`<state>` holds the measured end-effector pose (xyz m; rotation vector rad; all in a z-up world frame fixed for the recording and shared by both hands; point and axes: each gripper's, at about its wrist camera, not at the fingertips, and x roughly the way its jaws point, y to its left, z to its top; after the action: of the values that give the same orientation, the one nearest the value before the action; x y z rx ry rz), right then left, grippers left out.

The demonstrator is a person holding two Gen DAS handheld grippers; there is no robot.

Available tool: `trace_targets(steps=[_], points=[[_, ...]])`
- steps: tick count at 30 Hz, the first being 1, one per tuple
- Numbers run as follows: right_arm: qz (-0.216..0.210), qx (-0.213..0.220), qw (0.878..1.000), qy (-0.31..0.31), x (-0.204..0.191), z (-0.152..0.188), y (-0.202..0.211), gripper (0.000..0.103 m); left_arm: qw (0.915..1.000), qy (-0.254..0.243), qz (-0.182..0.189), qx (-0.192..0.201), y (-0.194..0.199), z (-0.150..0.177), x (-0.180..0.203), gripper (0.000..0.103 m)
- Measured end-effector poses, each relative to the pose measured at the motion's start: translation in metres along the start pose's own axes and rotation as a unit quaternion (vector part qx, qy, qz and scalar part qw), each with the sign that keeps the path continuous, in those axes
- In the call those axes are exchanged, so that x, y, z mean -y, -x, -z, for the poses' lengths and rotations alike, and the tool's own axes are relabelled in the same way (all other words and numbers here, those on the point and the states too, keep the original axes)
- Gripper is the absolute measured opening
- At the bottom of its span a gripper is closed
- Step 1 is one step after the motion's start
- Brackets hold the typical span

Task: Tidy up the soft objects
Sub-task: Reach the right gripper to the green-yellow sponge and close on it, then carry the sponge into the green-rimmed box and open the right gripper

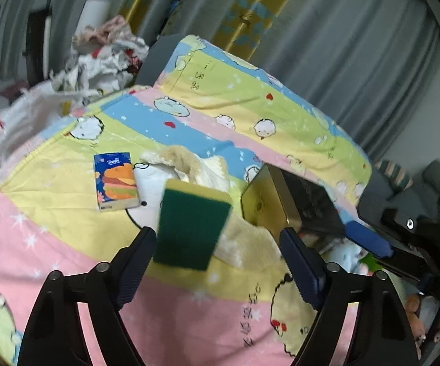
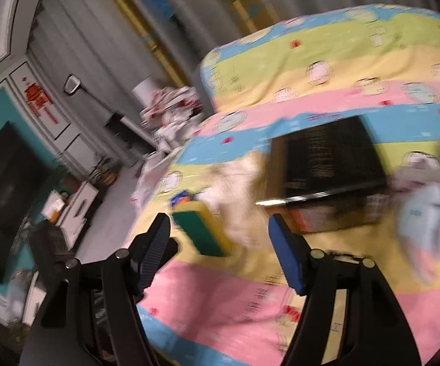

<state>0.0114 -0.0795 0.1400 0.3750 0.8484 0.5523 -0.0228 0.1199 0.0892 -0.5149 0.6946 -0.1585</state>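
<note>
Left gripper (image 1: 216,247) up over the striped cartoon sheet (image 1: 52,238), and right there between its jaws sits the sponge (image 1: 194,225), green scouring face toward the camera, yellow foam along the top and right edge. It looks blurred, and its left edge is at or just inside the left pad; the right pad stands well clear of it, so the jaws are spread and nothing is pinched. Whether the sponge is resting on the sheet or off it, I cannot tell.

Behind the sponge lies a cream fluffy toy (image 1: 195,164), and to the left a tissue pack (image 1: 116,181) flat on the sheet, apart from both. To the right a gold-rimmed box (image 1: 268,201) stands open, dark inside, just beside the right pad's tip. The other gripper's blue pad pokes in at the far right.

From the right gripper (image 2: 220,238), heavily smeared view: jaws parted, empty, the sponge (image 2: 200,231) in the gap nearer the left pad, not touching either. The dark box (image 2: 326,167) sits beyond, a pale blue plush (image 2: 424,216) off to the right. Open pink and yellow sheet lies in front; the covered surface drops off at the left toward the floor.
</note>
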Motion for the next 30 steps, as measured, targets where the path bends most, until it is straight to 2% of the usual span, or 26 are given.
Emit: trace_targets(steps=[2, 8, 12, 14, 18, 20, 21, 25, 30], points=[[0.002, -0.018, 1.0, 0.006, -0.013, -0.009, -0.026, 0.067, 0.9999, 0.008, 0.012, -0.007, -0.008, -0.005, -0.007, 0.07], [0.005, -0.087, 0.996, -0.009, -0.022, -0.017, -0.089, 0.063, 0.9996, -0.02, 0.016, -0.012, -0.03, -0.002, -0.013, 0.07], [0.012, -0.11, 0.994, -0.016, -0.013, -0.014, -0.109, 0.062, 0.9995, -0.009, 0.021, -0.023, -0.042, -0.001, -0.022, 0.07], [0.013, -0.12, 0.992, -0.022, -0.01, -0.011, -0.119, 0.061, 0.9989, -0.011, 0.037, -0.027, -0.046, 0.0, -0.023, 0.07], [0.002, -0.139, 0.99, -0.027, -0.006, -0.006, -0.132, 0.055, 0.9984, -0.015, 0.042, -0.036, -0.053, 0.001, -0.023, 0.069], [0.0, -0.131, 0.991, -0.028, -0.004, -0.004, -0.133, 0.053, 0.9987, -0.022, 0.03, -0.035, -0.053, 0.002, -0.021, 0.057], [-0.004, -0.129, 0.991, -0.03, -0.003, -0.004, -0.132, 0.051, 0.9988, -0.026, 0.023, -0.034, -0.051, 0.002, -0.019, 0.055], [-0.019, -0.108, 0.994, -0.026, -0.009, -0.008, -0.106, 0.05, 0.9982, -0.039, 0.043, -0.016, -0.031, 0.0, -0.004, 0.054], [-0.019, -0.032, 0.999, 0.0, -0.023, -0.02, -0.045, 0.05, 0.9935, -0.083, 0.076, 0.021, 0.0, -0.005, 0.041, 0.054]])
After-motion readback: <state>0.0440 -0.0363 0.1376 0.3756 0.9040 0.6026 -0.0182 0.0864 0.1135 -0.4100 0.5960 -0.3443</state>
